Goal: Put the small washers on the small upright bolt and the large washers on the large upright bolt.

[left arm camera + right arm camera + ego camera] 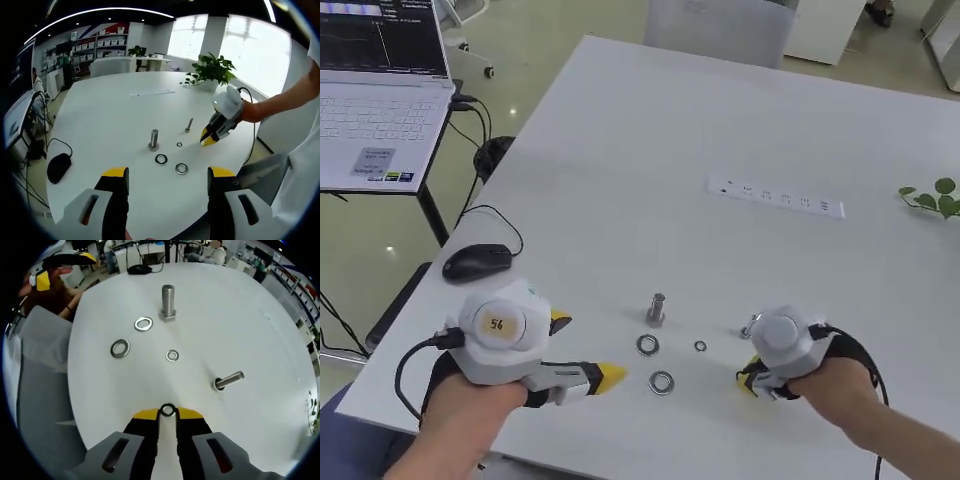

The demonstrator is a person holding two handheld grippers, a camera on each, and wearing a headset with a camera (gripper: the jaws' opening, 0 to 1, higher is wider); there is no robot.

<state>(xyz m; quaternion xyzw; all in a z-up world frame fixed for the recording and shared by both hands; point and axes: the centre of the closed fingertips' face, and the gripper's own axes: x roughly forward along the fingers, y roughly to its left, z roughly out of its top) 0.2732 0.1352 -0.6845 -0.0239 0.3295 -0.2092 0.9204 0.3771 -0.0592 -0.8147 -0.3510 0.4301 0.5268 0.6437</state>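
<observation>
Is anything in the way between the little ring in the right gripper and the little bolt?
No. The right gripper pinches a small washer, and just bare table lies between it and the small bolt. The loose small washer and the large washers lie off to one side.

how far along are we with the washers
Nothing looks done: the large bolt and small bolt look bare. In hand: the right claw pinches one small washer; the left claw is open. Left: a loose small washer and two large washers lie on the table.
</observation>
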